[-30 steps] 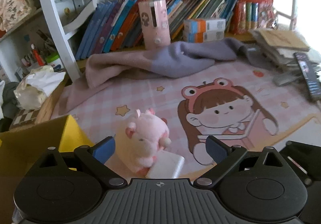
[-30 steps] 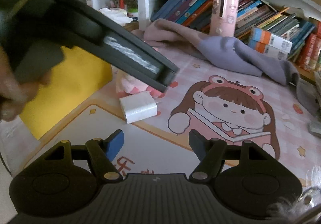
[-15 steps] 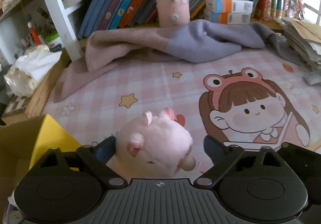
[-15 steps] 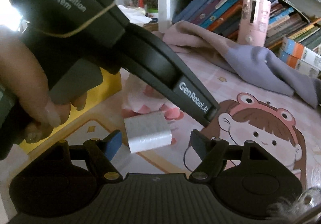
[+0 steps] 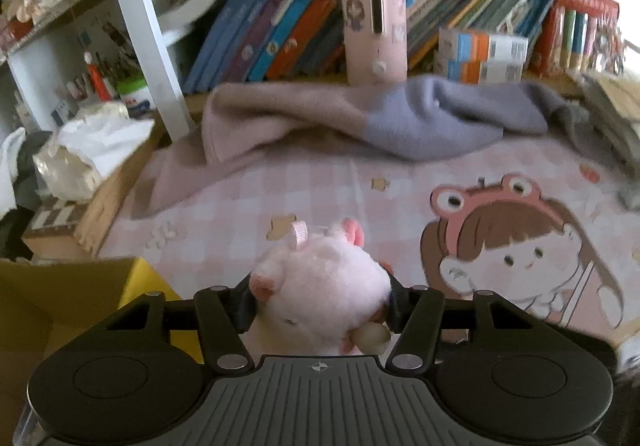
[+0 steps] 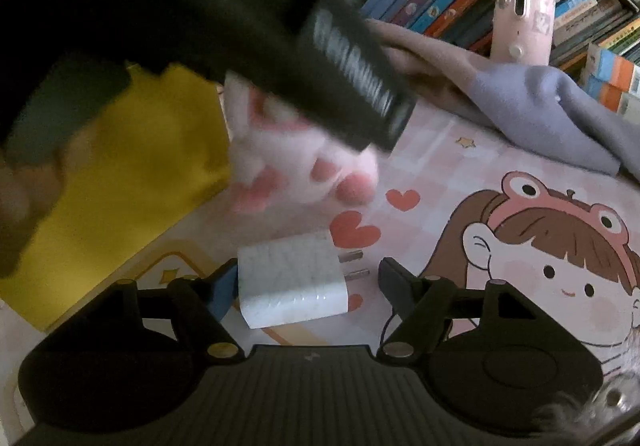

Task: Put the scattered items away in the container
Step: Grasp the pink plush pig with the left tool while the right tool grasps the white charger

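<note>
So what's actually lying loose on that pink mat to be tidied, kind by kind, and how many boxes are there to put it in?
Plush toy: 1, between the left gripper's closing fingers
Charger: 1, lying between the right gripper's open fingers
Yellow box: 1
Total: 3

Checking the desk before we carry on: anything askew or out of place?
Yes: a two-tone towel lies rumpled along the books, and the white charger lies loose on the mat.
</note>
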`<action>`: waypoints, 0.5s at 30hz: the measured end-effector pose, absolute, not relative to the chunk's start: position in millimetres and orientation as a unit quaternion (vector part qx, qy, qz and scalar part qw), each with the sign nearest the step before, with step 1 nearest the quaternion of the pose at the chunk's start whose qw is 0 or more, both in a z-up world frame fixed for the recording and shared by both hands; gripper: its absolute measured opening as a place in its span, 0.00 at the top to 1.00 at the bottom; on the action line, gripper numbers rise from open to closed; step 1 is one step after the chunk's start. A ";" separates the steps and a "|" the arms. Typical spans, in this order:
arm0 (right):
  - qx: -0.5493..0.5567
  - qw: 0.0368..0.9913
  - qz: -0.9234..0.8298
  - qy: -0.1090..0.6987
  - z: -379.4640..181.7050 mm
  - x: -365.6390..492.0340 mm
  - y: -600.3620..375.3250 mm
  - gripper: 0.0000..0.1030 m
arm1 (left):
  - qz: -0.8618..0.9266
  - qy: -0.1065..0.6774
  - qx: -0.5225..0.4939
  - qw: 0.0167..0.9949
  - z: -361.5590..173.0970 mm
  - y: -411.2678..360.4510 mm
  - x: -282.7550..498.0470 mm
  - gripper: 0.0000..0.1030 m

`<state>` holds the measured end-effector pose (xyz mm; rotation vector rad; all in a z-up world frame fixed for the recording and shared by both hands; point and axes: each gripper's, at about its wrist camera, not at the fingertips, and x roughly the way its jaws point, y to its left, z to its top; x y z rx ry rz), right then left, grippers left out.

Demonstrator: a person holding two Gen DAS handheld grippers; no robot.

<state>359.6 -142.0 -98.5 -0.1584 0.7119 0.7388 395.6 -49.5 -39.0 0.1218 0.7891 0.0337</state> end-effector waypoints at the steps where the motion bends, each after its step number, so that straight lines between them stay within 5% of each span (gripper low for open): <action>1: -0.076 0.869 0.353 0.339 -99.2 360.2 -141.9 0.30 | 0.017 0.379 0.058 0.924 -35.1 -49.9 395.4 0.44; 15: -0.064 0.877 0.327 0.347 -95.9 357.9 -155.1 0.38 | 0.015 0.346 0.050 0.937 -6.3 -54.4 374.3 0.44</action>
